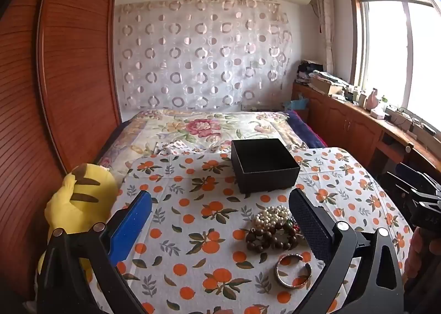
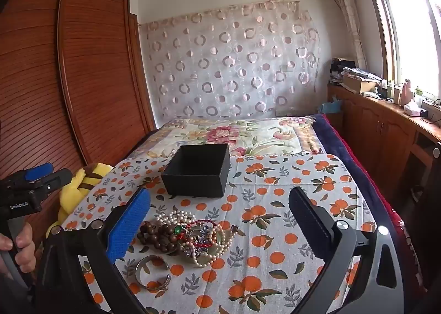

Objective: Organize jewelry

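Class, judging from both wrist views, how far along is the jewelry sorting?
Done: nothing; the black box looks empty. In hand: nothing; the left gripper and right gripper are open. Left: the bead pile and the bangle lie on the orange-print cloth.

Daylight pours in from the window point(image 1: 397, 52) on the right, blown out to white glare. The room is evenly bright and sharp; fisheye distortion bends the wardrobe point(image 2: 69, 71) and darkens the corners.
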